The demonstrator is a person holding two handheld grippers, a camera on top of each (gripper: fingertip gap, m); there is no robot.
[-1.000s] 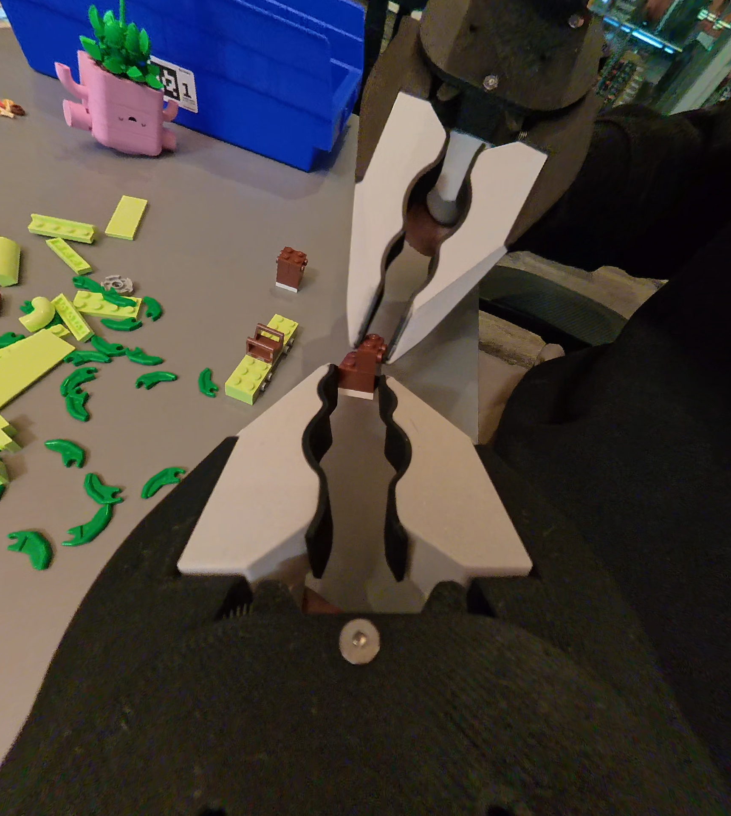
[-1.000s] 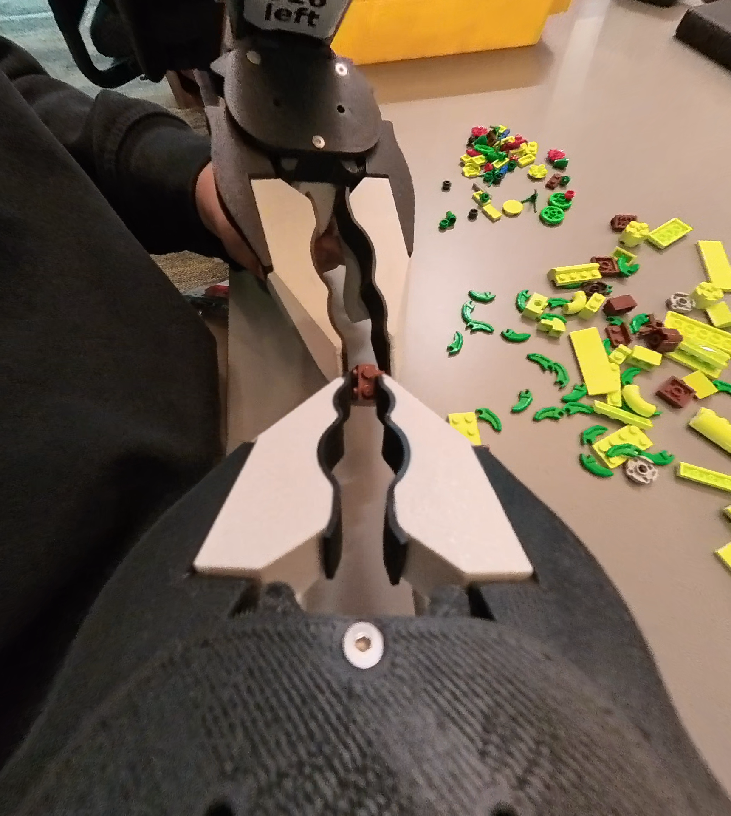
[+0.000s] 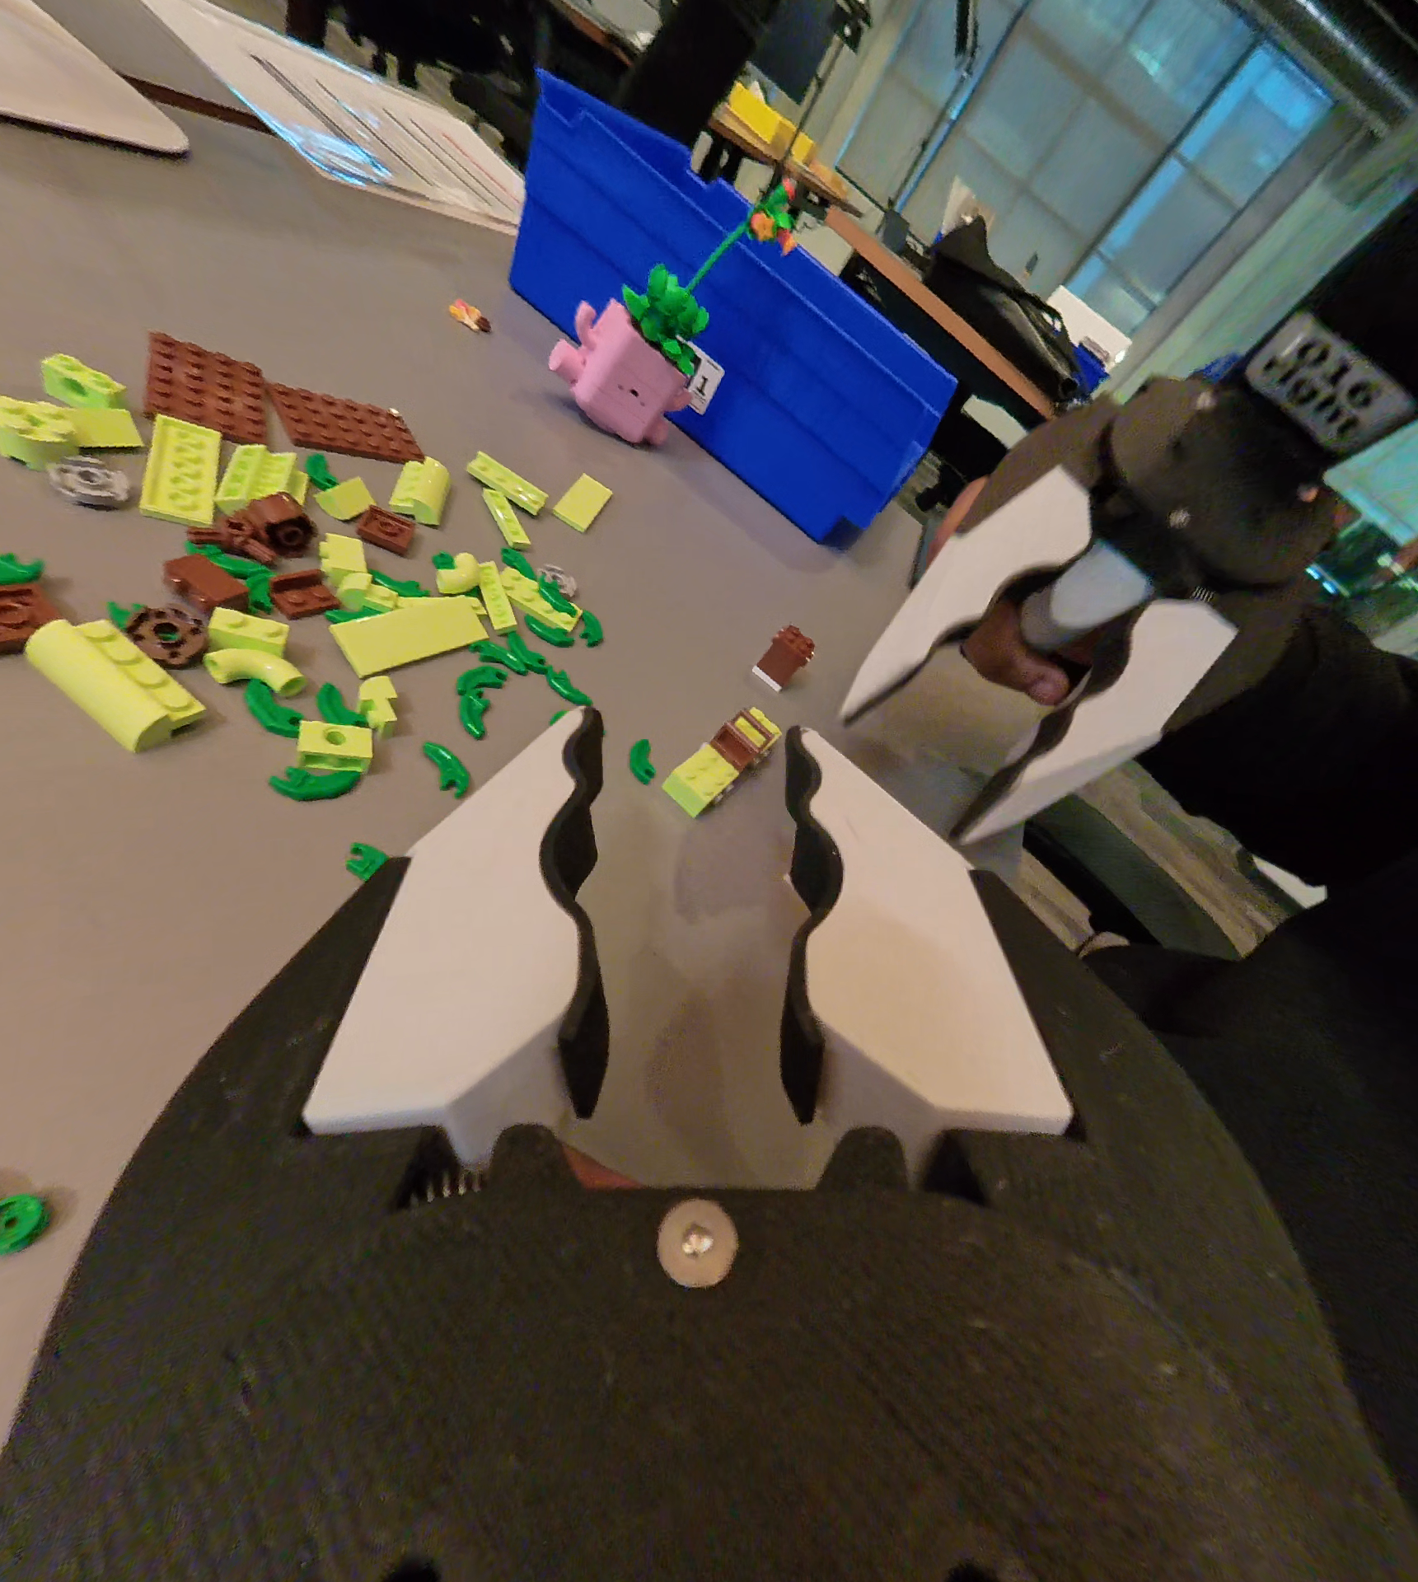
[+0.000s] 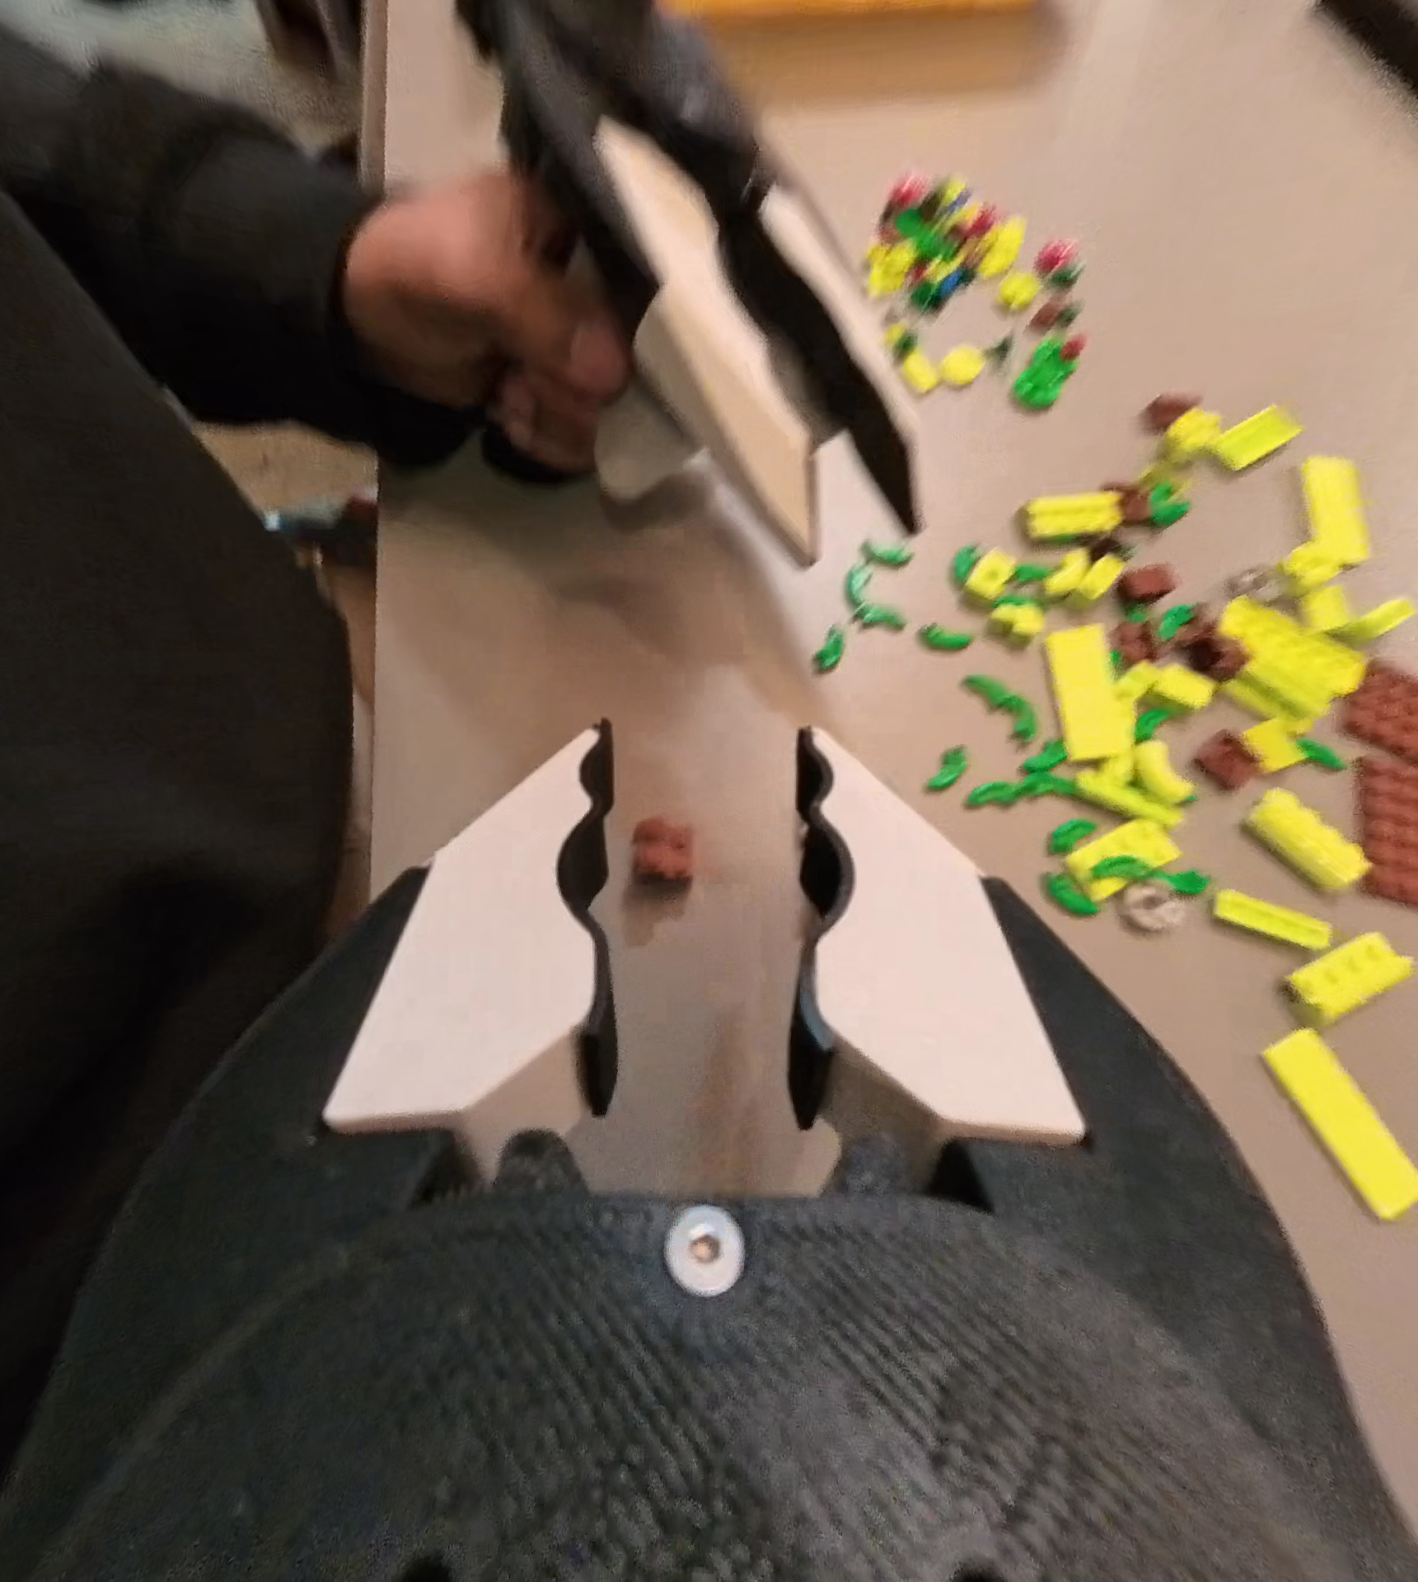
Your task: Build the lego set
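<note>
My left gripper (image 3: 692,736) is open and empty above the grey table. Just beyond its tips lies a small lime-and-brown assembly (image 3: 722,762), and a little farther a small brown stack (image 3: 784,655) stands on the table. My right gripper (image 4: 701,732) is open, with a small brown piece (image 4: 664,849) lying on the table between its fingers. The right gripper also shows in the left wrist view (image 3: 902,775), open, at the right. The left gripper (image 4: 859,535) shows blurred at the top of the right wrist view. Loose lime, brown and green pieces (image 3: 346,599) (image 4: 1184,685) are spread on the table.
A pink pot model with green leaves (image 3: 619,377) stands in front of a blue bin (image 3: 774,385). Brown plates (image 3: 277,411) lie at the far side of the pile. The table edge (image 4: 371,599) runs along the person's dark sleeve.
Both grippers were shut together on a small brown piece; now both are open and apart. The brown piece lies on the table, and the left gripper has swung away toward the pile.
</note>
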